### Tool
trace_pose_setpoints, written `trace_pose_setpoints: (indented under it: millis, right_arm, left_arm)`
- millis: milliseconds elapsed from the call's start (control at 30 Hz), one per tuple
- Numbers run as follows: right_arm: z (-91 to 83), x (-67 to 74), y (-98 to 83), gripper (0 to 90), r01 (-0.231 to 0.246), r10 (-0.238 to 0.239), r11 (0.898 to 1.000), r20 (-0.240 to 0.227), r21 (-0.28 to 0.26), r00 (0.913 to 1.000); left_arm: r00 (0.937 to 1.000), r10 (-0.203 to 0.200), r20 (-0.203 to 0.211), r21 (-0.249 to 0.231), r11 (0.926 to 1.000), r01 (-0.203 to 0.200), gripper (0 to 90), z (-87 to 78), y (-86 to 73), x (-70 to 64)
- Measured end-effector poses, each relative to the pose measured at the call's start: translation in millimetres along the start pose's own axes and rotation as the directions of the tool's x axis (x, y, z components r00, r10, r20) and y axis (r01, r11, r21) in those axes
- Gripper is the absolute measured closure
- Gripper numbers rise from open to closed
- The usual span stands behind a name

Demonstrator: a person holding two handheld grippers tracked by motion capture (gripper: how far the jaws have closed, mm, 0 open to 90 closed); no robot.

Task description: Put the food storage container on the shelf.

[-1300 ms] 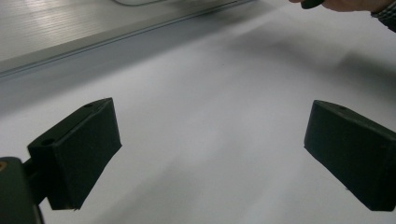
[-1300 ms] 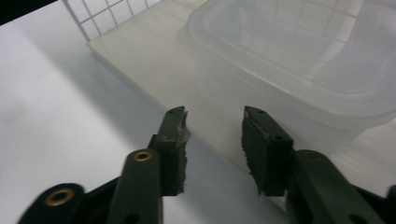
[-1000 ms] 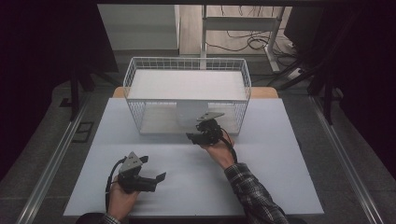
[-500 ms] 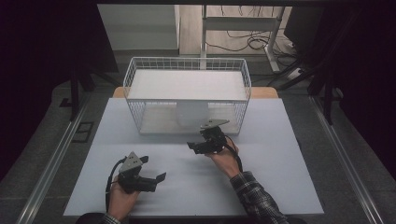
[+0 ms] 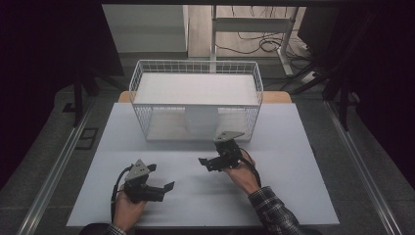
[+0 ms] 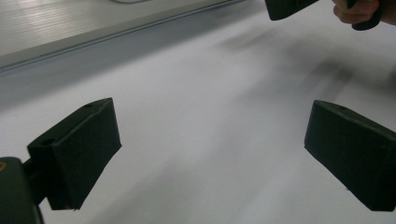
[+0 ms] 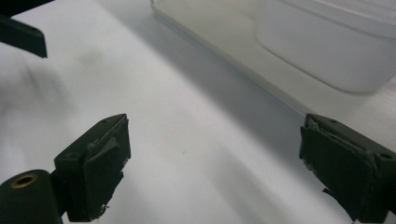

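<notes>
With the white box point(image 5: 200, 122) left standing inside the basket point(image 5: 195, 67), your right gripper point(image 5: 211, 162) sits in front of it, its jaws having just opened wide and empty, and your left gripper point(image 5: 159, 177), nearer you, also gapes empty; placing looks done.

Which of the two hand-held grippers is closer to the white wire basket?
The right gripper is closer: it sits just in front of the wire basket, below its right half. The left gripper lies farther back, near the table's front edge, toward the left.
</notes>
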State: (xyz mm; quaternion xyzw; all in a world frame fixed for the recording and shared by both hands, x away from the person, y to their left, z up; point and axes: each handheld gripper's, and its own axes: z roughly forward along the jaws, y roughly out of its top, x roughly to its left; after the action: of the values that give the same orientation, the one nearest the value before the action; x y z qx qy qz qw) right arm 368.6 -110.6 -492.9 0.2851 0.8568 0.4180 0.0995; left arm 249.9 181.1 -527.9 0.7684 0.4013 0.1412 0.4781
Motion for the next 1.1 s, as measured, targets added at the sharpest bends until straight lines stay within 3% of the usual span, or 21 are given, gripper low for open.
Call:
trace_pose_setpoints:
  millis: [600,1100]
  right_arm:
    - [-25.7,10.1,-23.2,5.3,0.023,-0.023,0.999,0.001,0.021,0.9997]
    - [-55.4,12.6,-38.2,4.2,0.017,-0.017,1.000,0.018,0.004,0.9997]
  left_arm:
    - [1.0000,0.004,0.002,0.023,0.9997,-0.004,3.0,0.8,-0.3,-1.3]
    - [0.9994,0.025,-0.021,0.029,0.9993,-0.025,3.2,-12.3,-2.2,-3.1]
